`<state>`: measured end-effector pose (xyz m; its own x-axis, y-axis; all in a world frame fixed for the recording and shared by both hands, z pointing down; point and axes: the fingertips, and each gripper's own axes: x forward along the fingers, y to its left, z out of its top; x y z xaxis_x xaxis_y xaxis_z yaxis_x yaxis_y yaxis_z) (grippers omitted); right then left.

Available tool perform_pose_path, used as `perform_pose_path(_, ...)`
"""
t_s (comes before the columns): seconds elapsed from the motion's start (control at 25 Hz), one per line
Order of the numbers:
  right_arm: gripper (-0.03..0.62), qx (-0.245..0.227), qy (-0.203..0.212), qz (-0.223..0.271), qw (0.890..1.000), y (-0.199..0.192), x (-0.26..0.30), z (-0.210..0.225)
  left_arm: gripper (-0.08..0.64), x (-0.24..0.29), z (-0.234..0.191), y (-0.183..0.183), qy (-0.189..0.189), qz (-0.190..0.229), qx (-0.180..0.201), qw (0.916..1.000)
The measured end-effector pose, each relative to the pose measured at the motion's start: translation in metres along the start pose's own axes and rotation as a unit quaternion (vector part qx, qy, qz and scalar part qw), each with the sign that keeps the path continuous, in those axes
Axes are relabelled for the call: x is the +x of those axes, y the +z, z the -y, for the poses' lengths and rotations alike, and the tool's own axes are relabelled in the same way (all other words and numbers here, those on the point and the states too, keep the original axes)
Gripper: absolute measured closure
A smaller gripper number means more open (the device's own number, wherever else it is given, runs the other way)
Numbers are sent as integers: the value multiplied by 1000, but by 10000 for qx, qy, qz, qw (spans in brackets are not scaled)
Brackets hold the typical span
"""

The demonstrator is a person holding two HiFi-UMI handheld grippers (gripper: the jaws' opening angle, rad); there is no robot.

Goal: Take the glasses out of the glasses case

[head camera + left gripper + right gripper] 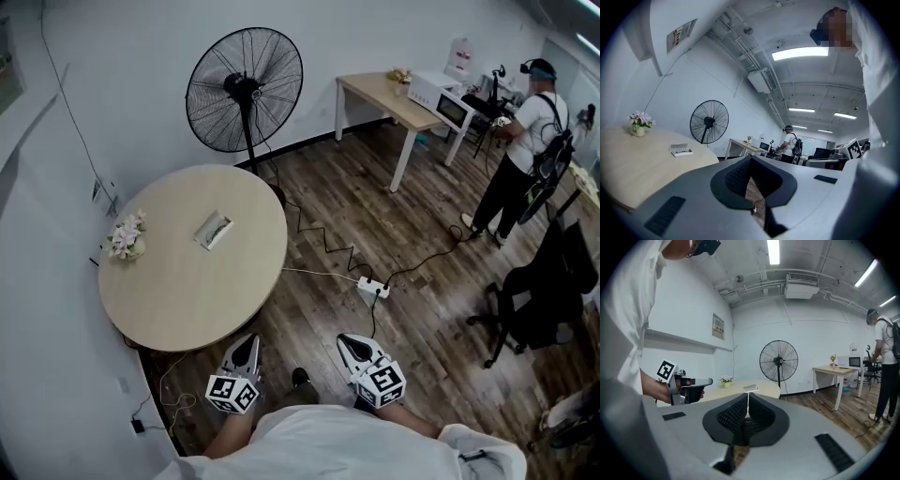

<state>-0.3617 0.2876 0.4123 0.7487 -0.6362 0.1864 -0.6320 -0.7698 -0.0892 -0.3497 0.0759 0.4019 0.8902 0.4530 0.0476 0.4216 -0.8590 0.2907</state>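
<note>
With left gripper (246, 343) and right gripper (352, 344) closed on nothing, low beside table (178, 291), step toward case (205, 235), open mid-table, glasses (682, 151) inside, well apart. Spread one gripper, pinch frame lightly at bridge; steady case with other.

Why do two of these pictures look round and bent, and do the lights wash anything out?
Left gripper view: wide-angle lens, so a round image with black corners and bent lines; the ceiling light glares pure white. Right gripper view: same bending; its ceiling strip also blows out. Head view: straighter, evenly lit, soft shade under the round table.
</note>
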Motion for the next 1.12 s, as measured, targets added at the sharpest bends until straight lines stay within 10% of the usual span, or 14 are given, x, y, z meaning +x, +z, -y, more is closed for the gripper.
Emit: perform_pose_path(1.12,568,89,240,320,9992,74,232,217,548,264,-105,60,594,264,323,9974)
